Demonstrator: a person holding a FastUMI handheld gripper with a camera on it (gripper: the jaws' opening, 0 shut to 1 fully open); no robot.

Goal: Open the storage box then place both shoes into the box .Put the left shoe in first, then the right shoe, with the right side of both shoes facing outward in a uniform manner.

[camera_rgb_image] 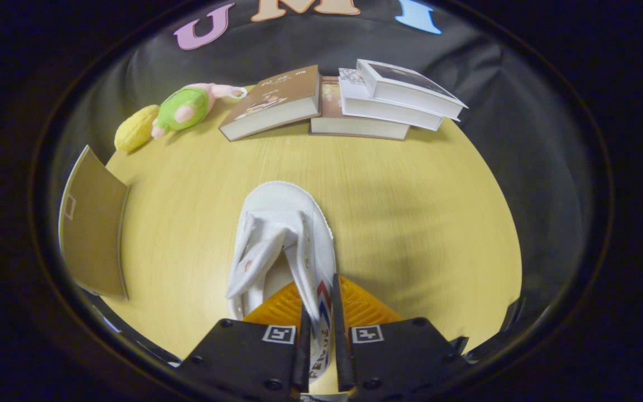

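A white canvas shoe [277, 234] with a red and blue stripe on its side hangs above the wooden table [411, 223], toe pointing away from me. My gripper [318, 329] is shut on the shoe's side wall near the heel, with one finger inside the opening and the other outside. The shoe's tongue and lace flap stand loose to the left of the fingers. A brown cardboard flap [92, 229], seemingly the storage box's open lid, stands at the table's left edge, well left of the shoe.
Several books [344, 100] lie stacked along the table's far edge. A green and pink plush toy [185, 109] and a yellow plush piece [134, 129] rest at the far left corner. Bare tabletop spreads right of the shoe.
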